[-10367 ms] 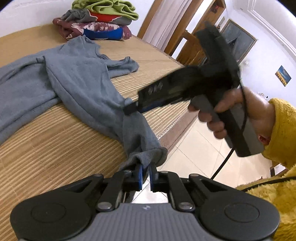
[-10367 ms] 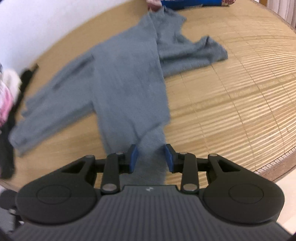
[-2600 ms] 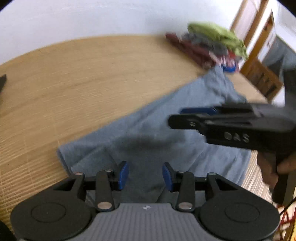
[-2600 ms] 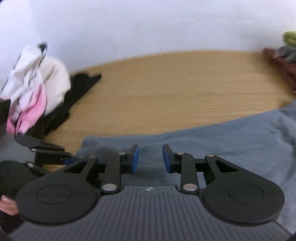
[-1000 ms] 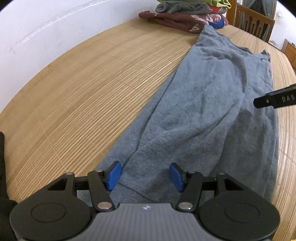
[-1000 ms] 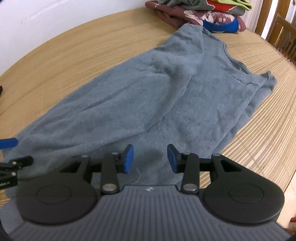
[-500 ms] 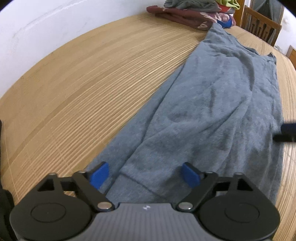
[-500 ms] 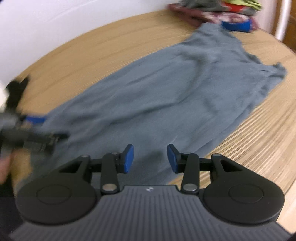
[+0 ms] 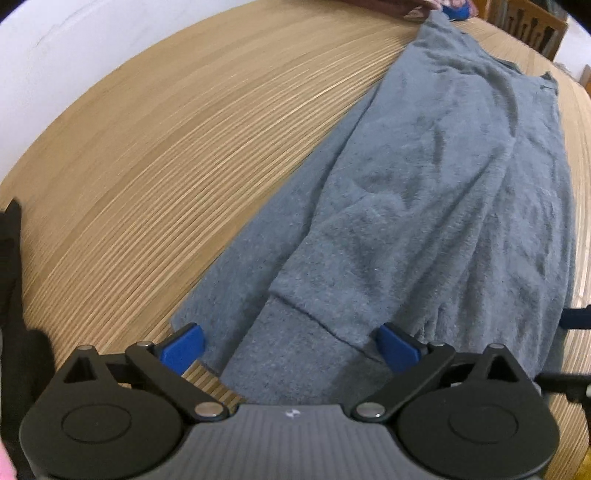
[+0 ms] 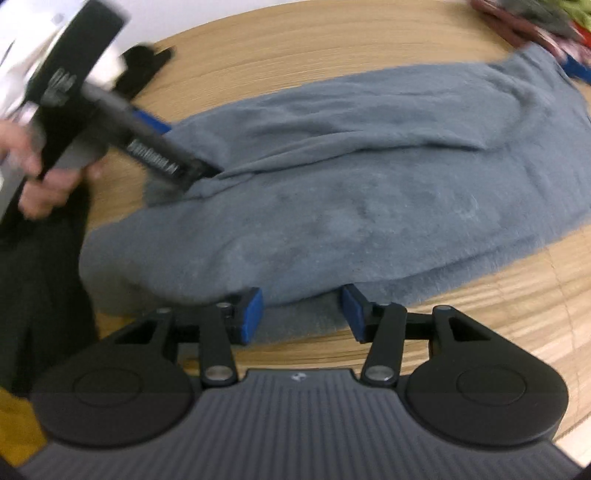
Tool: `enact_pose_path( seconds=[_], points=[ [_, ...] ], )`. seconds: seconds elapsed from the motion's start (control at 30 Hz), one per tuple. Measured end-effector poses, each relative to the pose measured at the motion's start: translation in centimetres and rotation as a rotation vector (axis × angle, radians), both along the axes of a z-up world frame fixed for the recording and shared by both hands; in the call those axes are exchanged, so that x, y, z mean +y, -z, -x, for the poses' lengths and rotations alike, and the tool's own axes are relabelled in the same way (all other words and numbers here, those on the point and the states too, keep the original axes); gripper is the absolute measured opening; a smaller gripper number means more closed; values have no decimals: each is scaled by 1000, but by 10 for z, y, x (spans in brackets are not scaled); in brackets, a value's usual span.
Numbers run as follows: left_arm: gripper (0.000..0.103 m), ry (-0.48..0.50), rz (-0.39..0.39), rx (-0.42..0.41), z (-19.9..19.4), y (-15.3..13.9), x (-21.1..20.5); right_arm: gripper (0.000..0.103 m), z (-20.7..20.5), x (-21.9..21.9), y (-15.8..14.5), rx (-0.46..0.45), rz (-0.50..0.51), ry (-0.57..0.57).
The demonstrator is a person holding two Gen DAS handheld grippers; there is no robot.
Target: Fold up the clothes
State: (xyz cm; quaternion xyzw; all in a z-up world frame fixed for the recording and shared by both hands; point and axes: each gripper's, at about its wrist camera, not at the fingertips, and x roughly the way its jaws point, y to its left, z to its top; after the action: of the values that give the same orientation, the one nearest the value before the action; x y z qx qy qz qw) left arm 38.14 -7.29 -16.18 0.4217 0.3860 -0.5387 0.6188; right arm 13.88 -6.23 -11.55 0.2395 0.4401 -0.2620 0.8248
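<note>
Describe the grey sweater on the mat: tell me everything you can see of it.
The grey sweater is a soft, fleecy knit that lies long and flat on the woven bamboo mat, with a sleeve folded across its body and shallow wrinkles. Its ribbed hem lies nearest the left claw, whose blue pads stand wide apart on either side of it. The right claw is open at the sweater's long edge. The far end reaches the pile of folded clothes.
</note>
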Motion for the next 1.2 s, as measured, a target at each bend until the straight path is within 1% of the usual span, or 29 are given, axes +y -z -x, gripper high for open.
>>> enact_pose_path(
  seconds=[0.03,0.1,0.13,0.17,0.23,0.27,0.37,0.43,0.47,0.53,0.57,0.63,0.7,0.8,0.87,0.97,1.0,1.03,1.07,1.1,1.13,1.2],
  points=[
    [103,-9,-7,2,-4,0,3,55,-2,3,-1,-5,0,-35],
    [101,-32,-4,11,-7,-4,7,55,-1,1,-3,-24,-14,-76],
    [97,-41,4,17,-7,-6,9,52,5,-6,-6,-41,-31,-72],
    [92,-46,16,18,-5,-10,10,53,11,-12,-8,-59,-48,-67],
    [86,-48,49,37,1,-21,10,53,32,-37,-20,-97,-49,-14],
    [86,-55,70,59,6,-27,9,53,43,-51,-25,-114,-41,14],
    [88,-80,136,104,25,-45,-1,54,81,-113,-46,-153,29,121],
    [88,-87,180,127,43,-55,-11,56,95,-154,-54,-146,121,159],
    [88,-89,204,156,54,-58,-21,56,101,-177,-57,-139,176,170],
    [88,-92,232,209,77,-59,-45,60,101,-226,-63,-148,284,118],
    [88,-96,239,215,91,-60,-56,61,98,-252,-65,-152,334,86],
    [87,-107,241,202,120,-56,-83,64,91,-297,-66,-163,404,19],
    [87,-118,247,193,148,-51,-108,67,78,-338,-63,-171,444,-66],
    [87,-130,258,188,181,-42,-138,69,51,-395,-50,-141,396,-258],
    [86,-146,254,183,194,-37,-152,68,37,-425,-34,-84,350,-368],
    [86,-165,246,184,207,-31,-174,68,22,-452,-11,5,306,-447],
    [86,-164,243,187,208,-30,-179,68,21,-456,-6,19,291,-469],
    [85,-159,238,190,211,-28,-184,65,25,-458,-3,12,266,-492],
    [84,-153,232,192,214,-26,-188,60,30,-460,-1,3,240,-515],
    [83,-143,226,192,217,-24,-194,37,34,-462,1,-5,215,-538],
    [81,-128,219,183,221,-21,-198,18,40,-462,-1,-15,202,-526],
    [74,-98,204,161,228,-15,-205,16,51,-461,-7,-46,187,-502]
  ],
)
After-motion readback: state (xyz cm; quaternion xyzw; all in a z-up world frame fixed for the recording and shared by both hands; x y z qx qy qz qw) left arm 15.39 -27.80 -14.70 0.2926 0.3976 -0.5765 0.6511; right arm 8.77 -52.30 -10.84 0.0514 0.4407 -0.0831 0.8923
